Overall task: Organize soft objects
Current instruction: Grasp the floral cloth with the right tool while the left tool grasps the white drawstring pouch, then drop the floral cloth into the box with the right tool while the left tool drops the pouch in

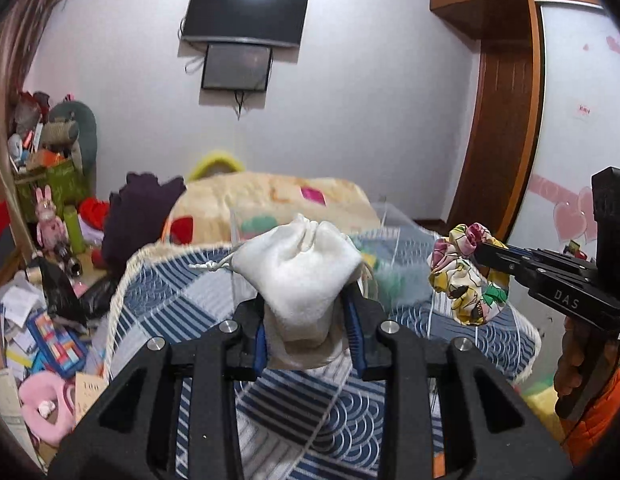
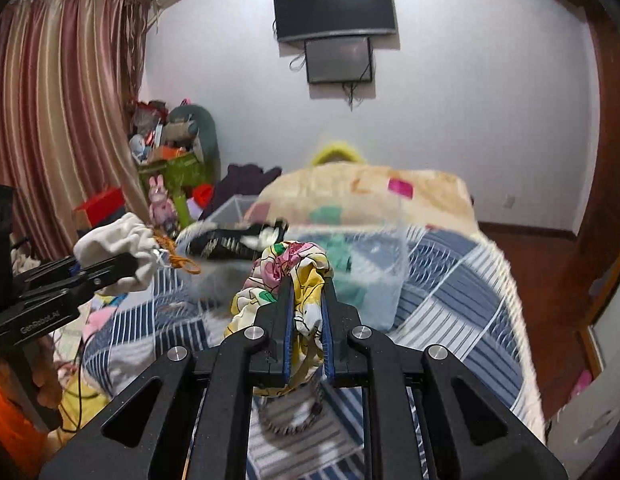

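Observation:
My left gripper (image 1: pixel 306 300) is shut on a white drawstring pouch (image 1: pixel 298 264) and holds it above the bed; the pouch also shows in the right wrist view (image 2: pixel 118 248). My right gripper (image 2: pixel 308 292) is shut on a floral cloth item (image 2: pixel 286 276), yellow and pink, held above the bed; it also shows at the right of the left wrist view (image 1: pixel 462 272). A clear plastic bin (image 2: pixel 370 272) with green things inside stands on the bed ahead of both grippers.
The bed has a blue and white patterned cover (image 1: pixel 294 400) and a beige quilt (image 1: pixel 270 200) at the far end. Clutter, boxes and toys (image 1: pixel 42 320) fill the floor on the left. A dark garment (image 1: pixel 138 212) lies by the bed. A wardrobe (image 1: pixel 506 120) stands at right.

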{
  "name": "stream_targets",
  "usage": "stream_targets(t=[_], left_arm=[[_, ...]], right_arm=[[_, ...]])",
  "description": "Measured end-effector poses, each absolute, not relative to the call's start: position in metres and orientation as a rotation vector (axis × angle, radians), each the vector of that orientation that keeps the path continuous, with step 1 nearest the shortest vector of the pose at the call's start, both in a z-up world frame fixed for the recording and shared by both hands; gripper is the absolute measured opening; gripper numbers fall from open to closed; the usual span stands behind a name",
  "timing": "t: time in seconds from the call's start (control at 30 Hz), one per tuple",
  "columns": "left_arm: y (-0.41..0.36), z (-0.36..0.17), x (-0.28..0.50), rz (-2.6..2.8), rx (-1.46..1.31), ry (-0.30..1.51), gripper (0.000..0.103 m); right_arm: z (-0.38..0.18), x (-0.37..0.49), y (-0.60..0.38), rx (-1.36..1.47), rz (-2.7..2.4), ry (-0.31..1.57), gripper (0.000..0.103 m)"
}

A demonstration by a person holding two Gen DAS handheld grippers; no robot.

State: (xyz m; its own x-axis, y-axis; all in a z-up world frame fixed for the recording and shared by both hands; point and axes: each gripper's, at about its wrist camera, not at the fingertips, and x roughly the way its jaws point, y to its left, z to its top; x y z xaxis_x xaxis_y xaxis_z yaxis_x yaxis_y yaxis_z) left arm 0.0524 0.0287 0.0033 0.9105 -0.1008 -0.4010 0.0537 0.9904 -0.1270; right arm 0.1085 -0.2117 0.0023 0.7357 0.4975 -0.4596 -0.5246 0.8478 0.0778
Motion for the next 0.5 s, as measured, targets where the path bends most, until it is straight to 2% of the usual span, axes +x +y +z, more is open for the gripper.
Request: stream_targets(t=[0.5], left_arm=[[0.021, 0.032, 0.107, -0.096, -0.119, 0.373, 0.032]], right_arm=[[0.028, 0.148, -0.196, -0.081, 0.472, 0.409, 0.011]])
